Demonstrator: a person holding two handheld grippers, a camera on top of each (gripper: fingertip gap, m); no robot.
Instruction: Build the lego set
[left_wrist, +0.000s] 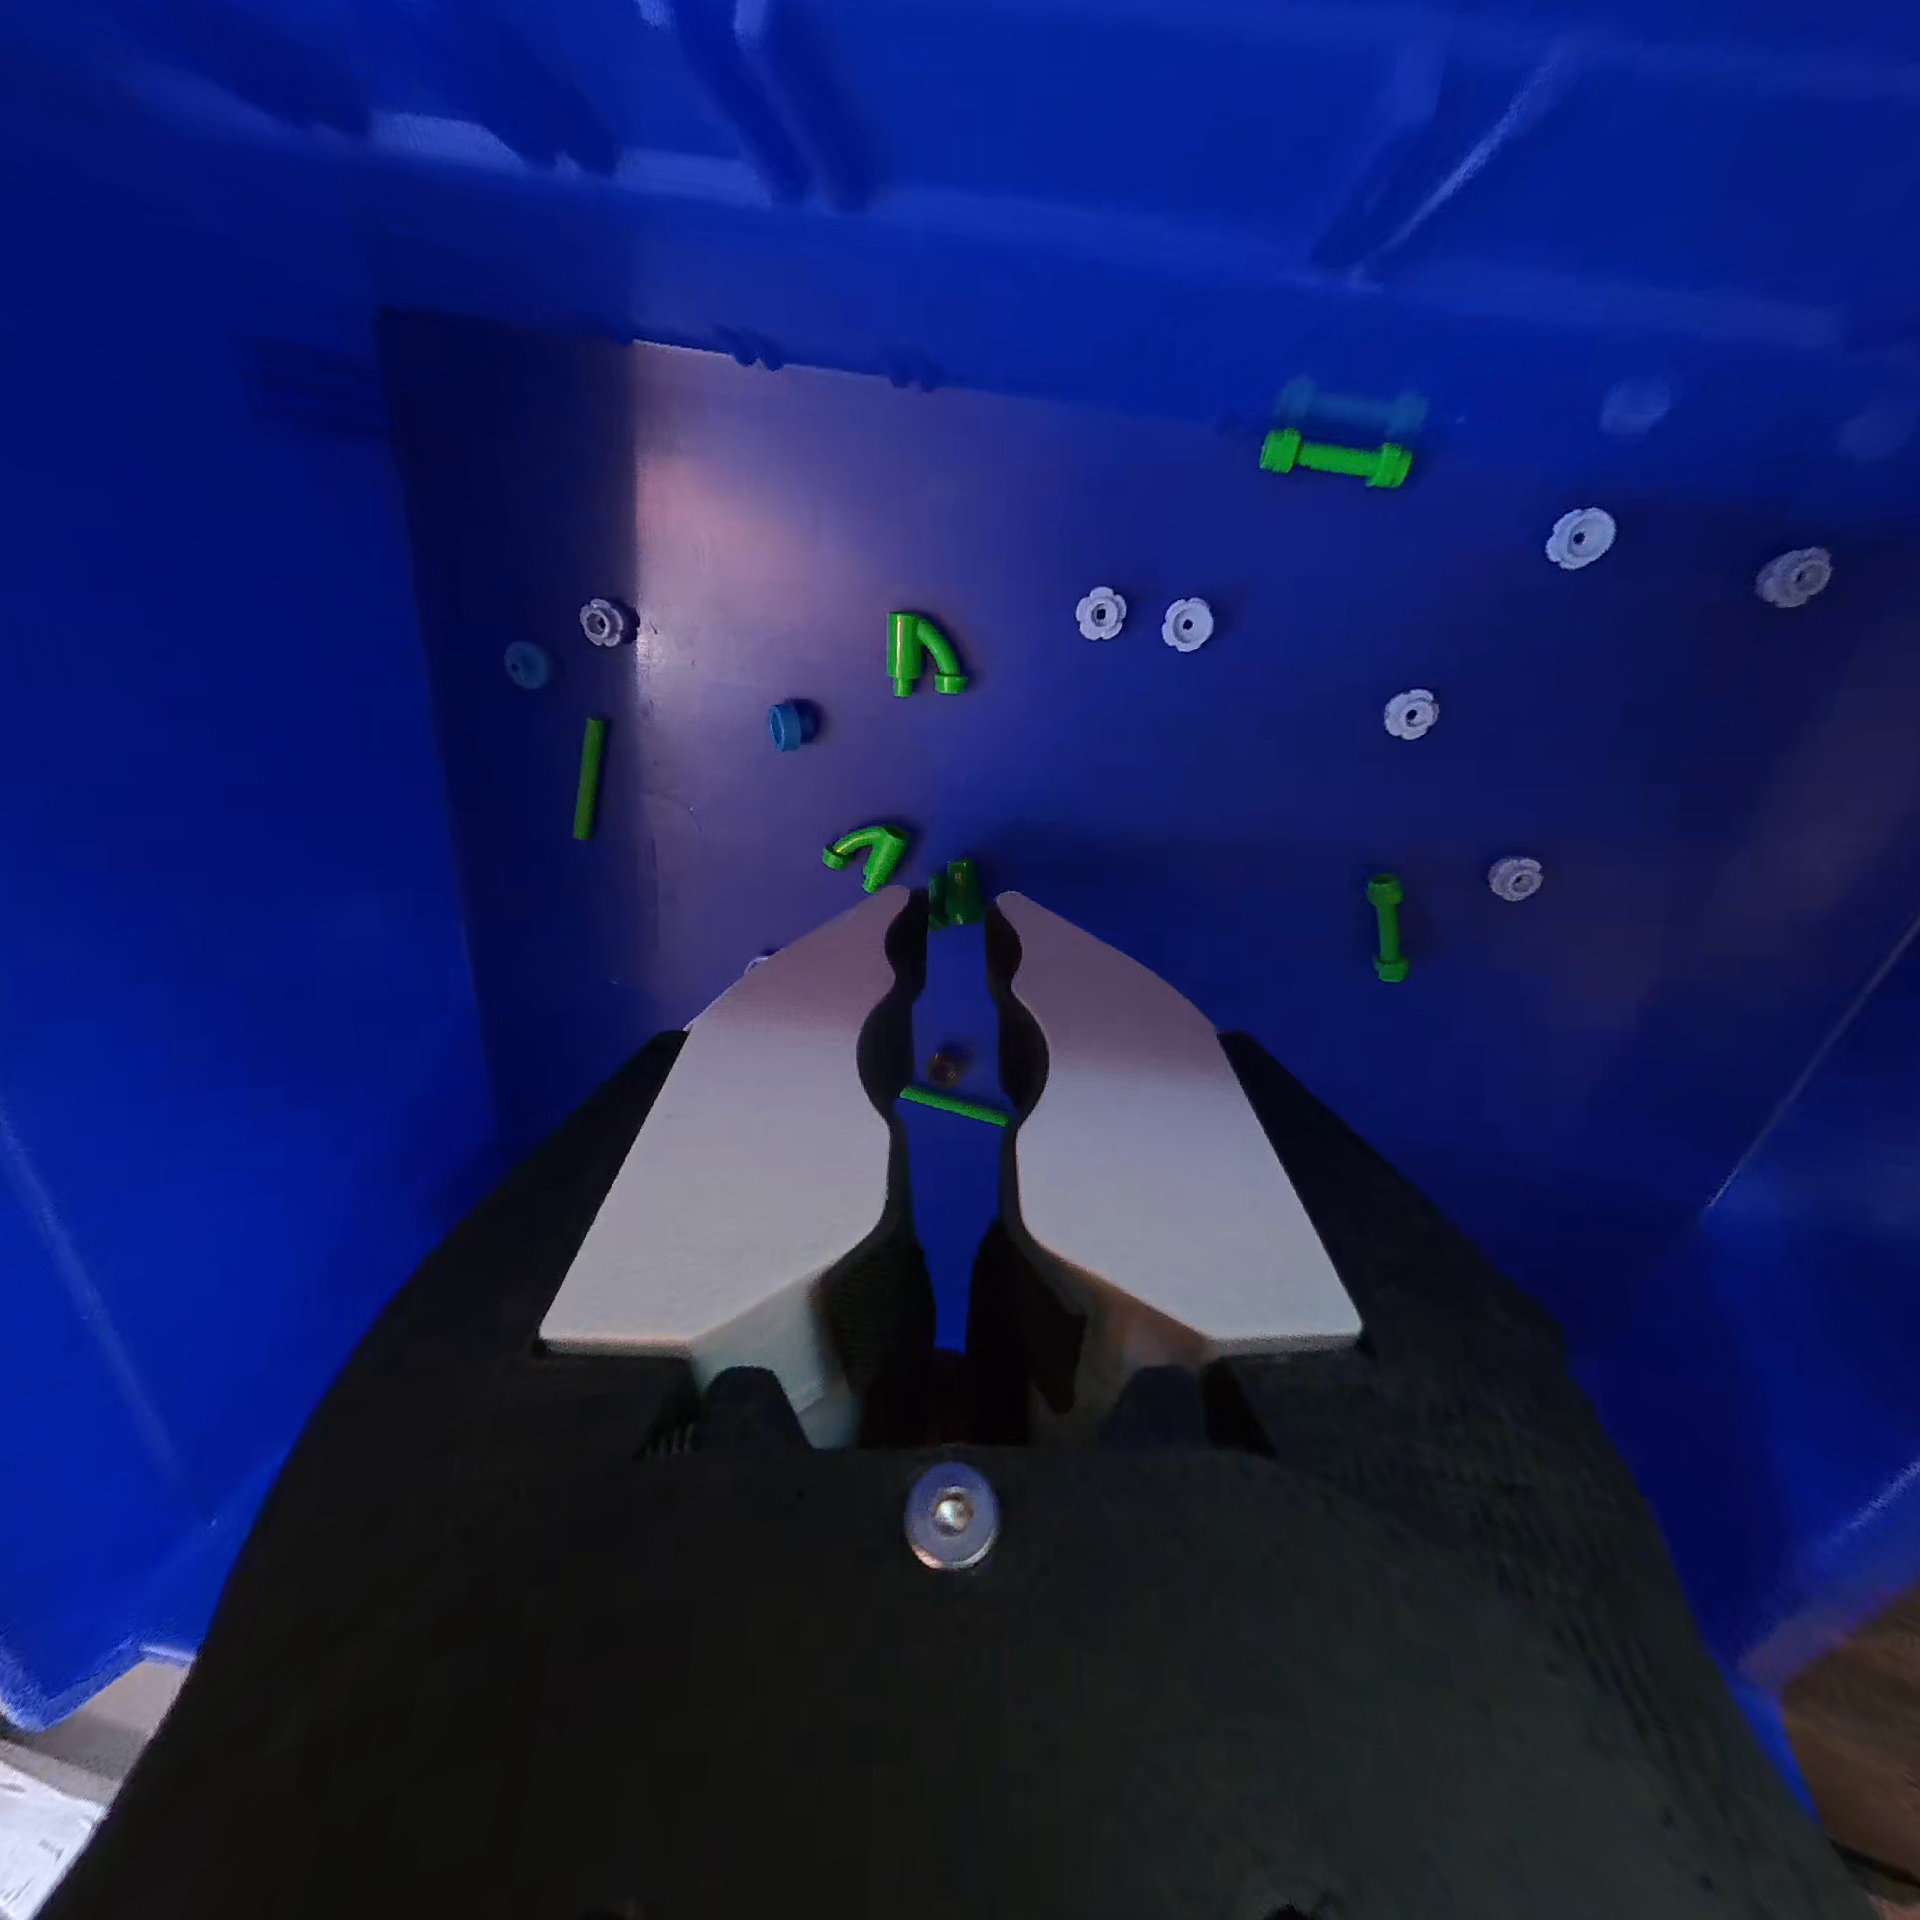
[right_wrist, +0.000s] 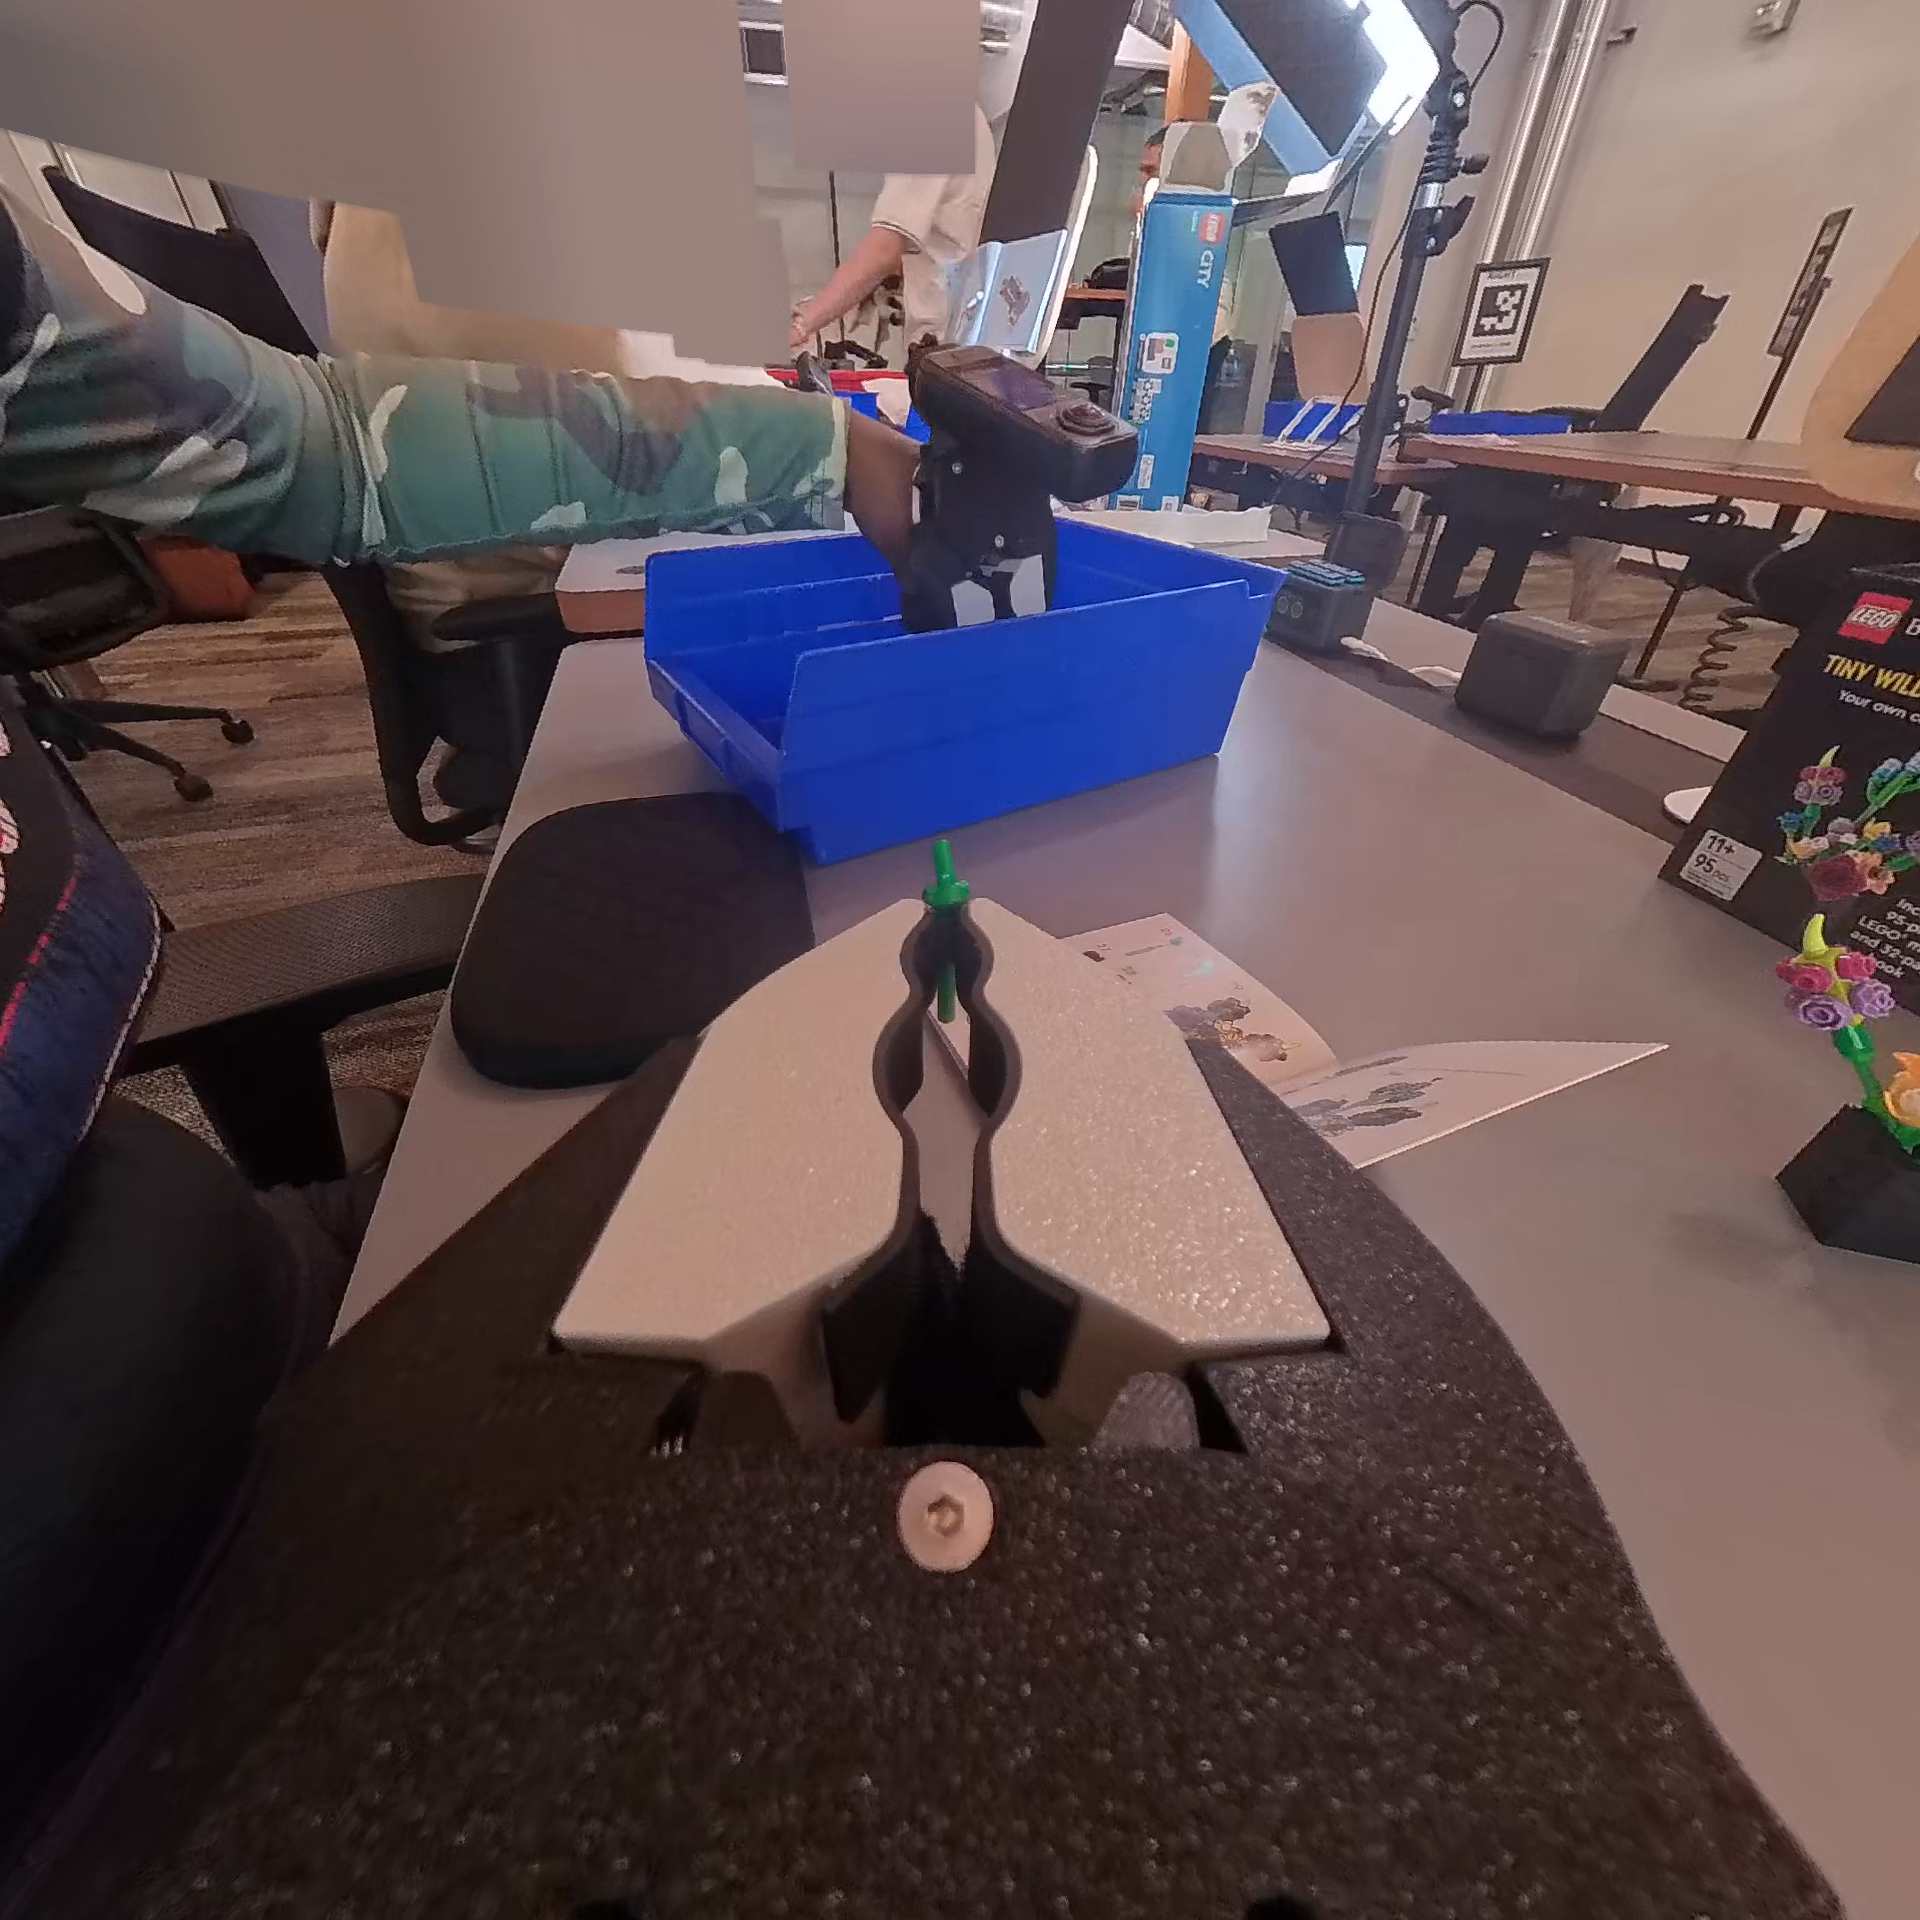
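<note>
Open office with rows of desks

A grey surface (right_wrist: 1403, 831) stands over wood-look flooring (right_wrist: 260, 644); black office chairs (right_wrist: 436, 665) sit left, brown desks (right_wrist: 1621, 462) behind, and a light panel on a stand (right_wrist: 1397, 312) shines above.

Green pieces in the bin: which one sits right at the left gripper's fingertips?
The small green piece between the tips of the left gripper; the curved stem lies just left, others farther off.

Left gripper (left_wrist: 954, 902) angled down, fingers nearly closed, right gripper (right_wrist: 948, 912) level, fingers pinched together, camouflage-sleeved arm (right_wrist: 436, 457) extended
</note>
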